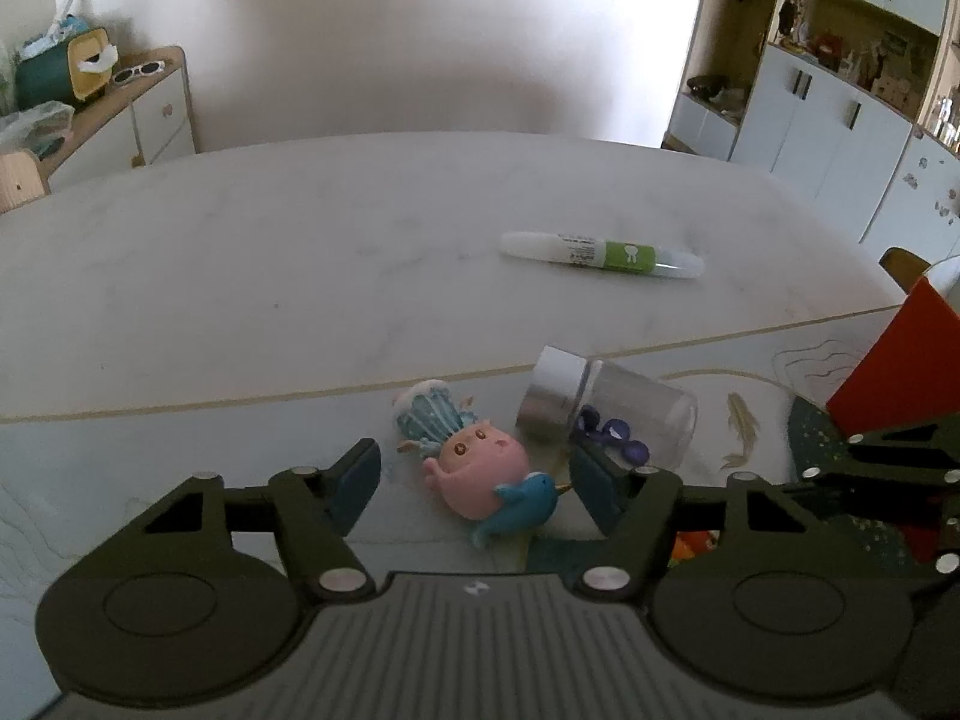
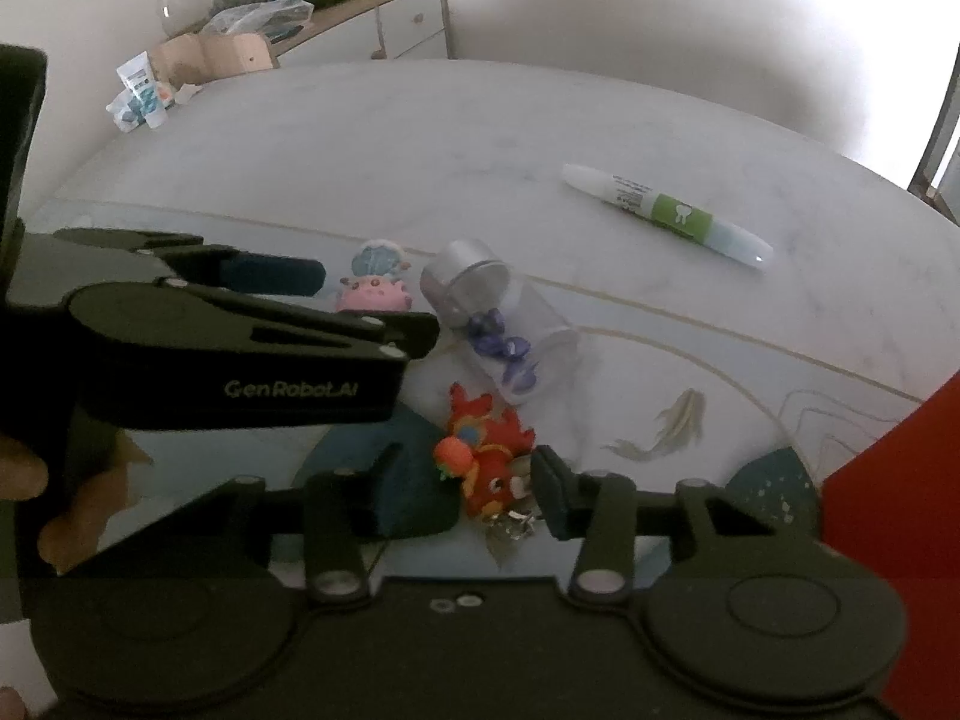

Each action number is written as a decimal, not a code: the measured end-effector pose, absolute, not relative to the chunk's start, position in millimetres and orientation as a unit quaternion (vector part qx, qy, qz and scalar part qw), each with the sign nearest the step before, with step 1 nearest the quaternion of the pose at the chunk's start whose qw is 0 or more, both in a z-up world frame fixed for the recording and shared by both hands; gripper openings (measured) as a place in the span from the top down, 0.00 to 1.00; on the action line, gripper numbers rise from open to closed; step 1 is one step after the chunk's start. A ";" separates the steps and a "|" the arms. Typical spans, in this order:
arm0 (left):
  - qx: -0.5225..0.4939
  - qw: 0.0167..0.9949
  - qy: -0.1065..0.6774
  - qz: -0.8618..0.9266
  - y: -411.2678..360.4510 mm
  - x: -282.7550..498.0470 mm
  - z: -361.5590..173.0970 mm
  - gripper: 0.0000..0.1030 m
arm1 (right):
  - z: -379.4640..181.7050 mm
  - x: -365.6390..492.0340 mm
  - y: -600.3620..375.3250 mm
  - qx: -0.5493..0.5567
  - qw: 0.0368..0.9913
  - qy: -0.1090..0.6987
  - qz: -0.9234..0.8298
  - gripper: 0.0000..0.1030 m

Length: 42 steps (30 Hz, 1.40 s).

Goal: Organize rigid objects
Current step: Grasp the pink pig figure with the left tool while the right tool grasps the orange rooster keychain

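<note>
Although the red box (image 1: 888, 372) stands at the right edge of the mat, nothing can be seen inside it, so I judge that the sorting has hardly started: four things lie loose, all of them to the left of that box. Going from left to right, the pink toy (image 1: 474, 468) lies farthest from the box, and the left gripper (image 1: 474, 480) sits low over it with its jaws spread wide on both sides of the toy, not touching it as far as I can tell. Next comes the jar (image 1: 600, 402), lying on its side with purple pieces in it, just beside the pink toy. Nearer to the box, the right gripper (image 2: 468, 480) points at the red toy (image 2: 489, 456), its jaws also spread, one on each side of the toy, nothing pinched yet. The tube (image 1: 600, 252) lies alone on the bare table (image 1: 270, 252), well apart from the box.
</note>
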<state>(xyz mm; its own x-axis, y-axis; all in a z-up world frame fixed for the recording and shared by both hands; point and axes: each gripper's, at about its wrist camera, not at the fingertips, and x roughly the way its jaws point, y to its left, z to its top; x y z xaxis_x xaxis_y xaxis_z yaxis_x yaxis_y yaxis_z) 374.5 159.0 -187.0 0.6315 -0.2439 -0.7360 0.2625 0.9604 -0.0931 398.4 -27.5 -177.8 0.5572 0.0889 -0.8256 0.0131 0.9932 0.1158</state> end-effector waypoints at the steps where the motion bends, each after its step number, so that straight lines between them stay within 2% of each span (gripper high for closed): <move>1: 0.010 0.903 0.406 -0.142 159.2 374.3 -187.6 0.36 | -178.6 398.9 -27.9 0.057 0.880 0.471 0.023 0.58; 4: 0.005 0.903 0.405 -0.144 159.2 374.2 -187.6 0.39 | -181.0 400.3 -29.4 0.061 0.879 0.472 0.017 0.59; 6: 0.002 0.903 0.404 -0.150 158.5 373.7 -187.5 0.46 | -180.7 401.4 -28.9 0.060 0.879 0.472 0.017 0.61; 9: 0.001 0.903 0.403 -0.150 157.3 373.4 -187.5 0.47 | -180.8 401.4 -29.5 0.063 0.880 0.472 0.012 0.66; 14: -0.015 0.903 0.404 -0.147 162.1 373.2 -187.7 0.49 | -181.2 400.4 -31.8 0.072 0.880 0.469 0.009 0.67; 32: -0.024 0.905 0.401 -0.144 173.9 335.0 -175.5 0.49 | -164.1 365.4 -29.7 0.101 0.881 0.462 0.014 0.67; 42: -0.036 0.889 0.435 -0.140 178.3 311.9 -164.9 0.49 | -136.8 336.7 -30.9 0.135 0.878 0.460 0.019 0.67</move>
<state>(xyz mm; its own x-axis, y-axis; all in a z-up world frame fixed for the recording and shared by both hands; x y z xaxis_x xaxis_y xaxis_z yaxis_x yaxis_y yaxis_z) 311.9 178.3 -164.9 0.5826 -0.2795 -0.7632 0.2174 0.9584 -0.1850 336.7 -30.9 -136.8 0.5769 0.1574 -0.8015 0.0905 0.9629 0.2543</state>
